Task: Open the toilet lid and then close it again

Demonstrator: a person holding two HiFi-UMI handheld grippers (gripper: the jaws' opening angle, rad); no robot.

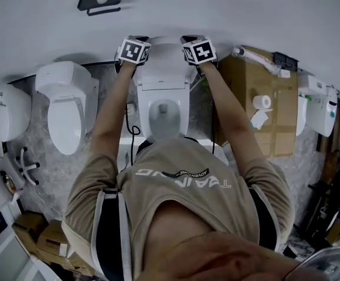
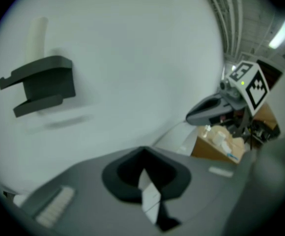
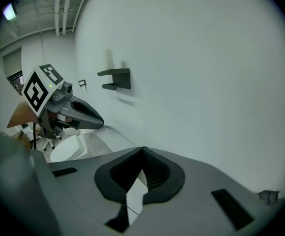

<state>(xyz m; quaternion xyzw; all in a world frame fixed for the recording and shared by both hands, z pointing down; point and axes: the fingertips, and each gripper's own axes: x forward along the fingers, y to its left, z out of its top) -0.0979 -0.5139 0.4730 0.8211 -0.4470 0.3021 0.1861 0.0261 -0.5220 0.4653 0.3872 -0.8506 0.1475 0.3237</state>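
Leaning over the toilet in the head view, the person reaches both arms forward. The lid (image 1: pixel 163 63) stands raised at the back, close to the white wall, and the bowl (image 1: pixel 164 113) below it is open. The left gripper (image 1: pixel 133 51) sits at the lid's upper left corner and the right gripper (image 1: pixel 199 51) at its upper right corner; whether they touch it cannot be told here. A second toilet (image 1: pixel 64 104) stands to the left, a cardboard box (image 1: pixel 258 86) with a paper roll (image 1: pixel 264 102) to the right, and a dark shelf (image 1: pixel 102 0) hangs on the wall above.

The left gripper view shows the left gripper (image 2: pixel 142 154) with its jaws pressed together at the tips, pointing at the wall, the shelf (image 2: pixel 42 82) up to the left and the right gripper (image 2: pixel 216 109) off to the right.

The right gripper view shows the right gripper (image 3: pixel 142 151) with its jaws likewise closed at the tips, the left gripper (image 3: pixel 73 112) and the second toilet (image 3: pixel 66 149) to its left.
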